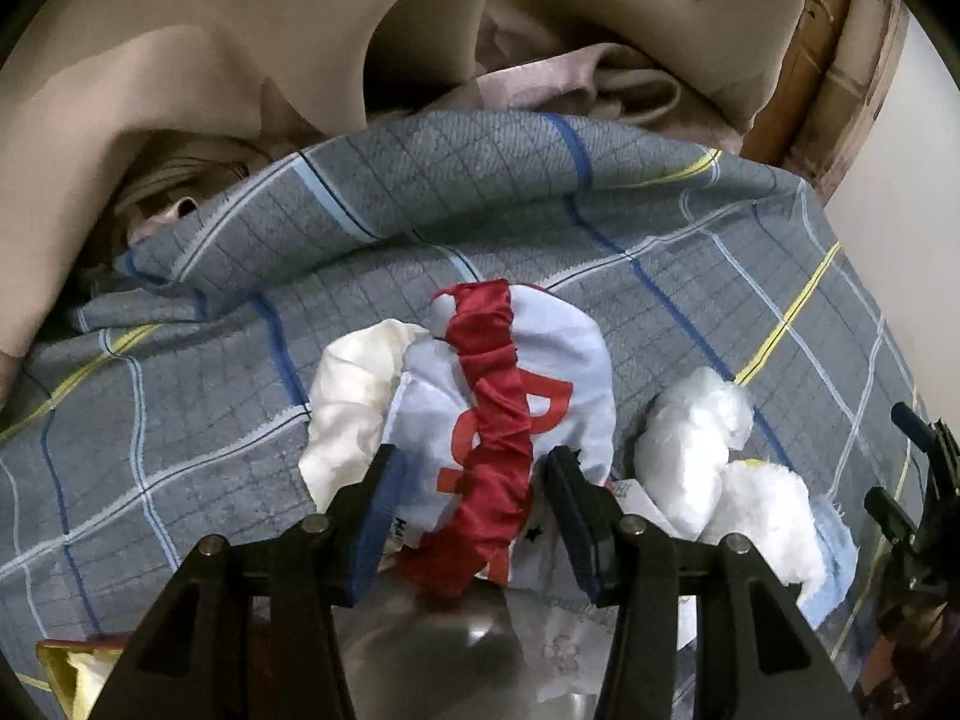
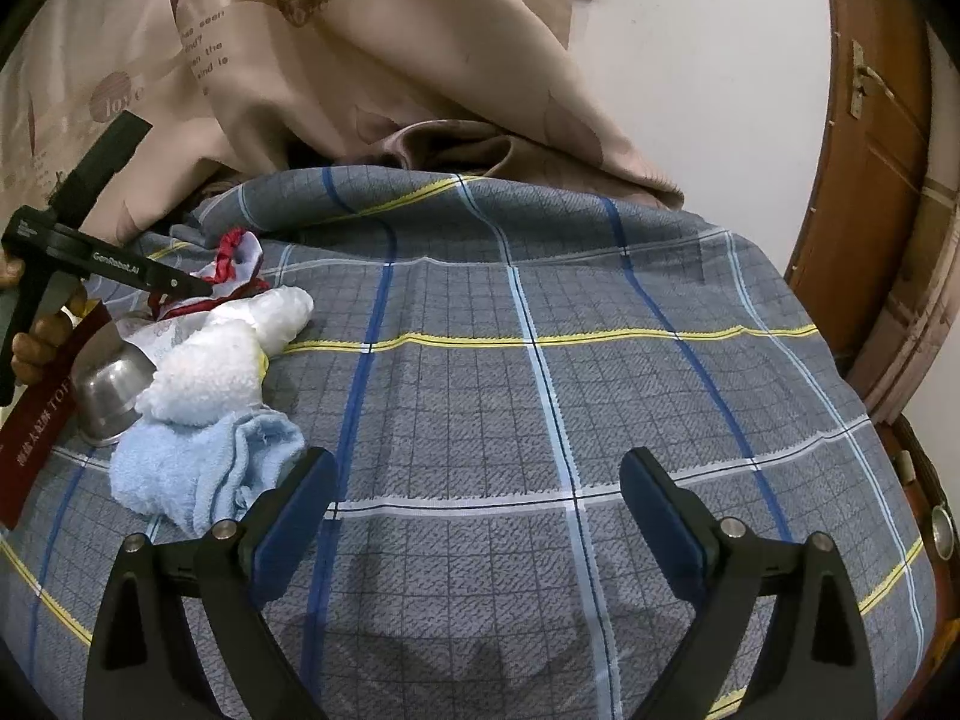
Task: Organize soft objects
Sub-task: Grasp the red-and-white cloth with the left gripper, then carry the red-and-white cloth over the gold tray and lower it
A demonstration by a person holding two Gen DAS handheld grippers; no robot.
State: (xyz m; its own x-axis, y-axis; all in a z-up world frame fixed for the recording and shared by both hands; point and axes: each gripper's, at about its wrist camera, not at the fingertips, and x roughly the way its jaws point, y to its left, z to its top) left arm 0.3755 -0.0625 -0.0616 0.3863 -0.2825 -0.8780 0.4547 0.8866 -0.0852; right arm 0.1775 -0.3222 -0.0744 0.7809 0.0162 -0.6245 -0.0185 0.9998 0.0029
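My left gripper (image 1: pixel 474 468) is shut on a pale blue cloth with a red ruffled band (image 1: pixel 498 402), held just above the plaid bed sheet (image 1: pixel 180 408). The cloth also shows in the right wrist view (image 2: pixel 231 255), with the left gripper (image 2: pixel 180 285) on it. A cream cloth (image 1: pixel 351 396) lies behind it at the left. White fluffy cloths (image 1: pixel 720 456) lie to the right, also in the right wrist view (image 2: pixel 222 360). A light blue towel (image 2: pixel 192 468) lies by my right gripper's left finger (image 2: pixel 294 510). My right gripper (image 2: pixel 480 504) is open and empty above the sheet (image 2: pixel 540 420).
A steel cup (image 2: pixel 111 390) and a dark red box (image 2: pixel 36 426) sit at the left of the pile. A beige curtain (image 2: pixel 336 72) hangs behind the bed. A wooden door (image 2: pixel 876 180) stands at the right.
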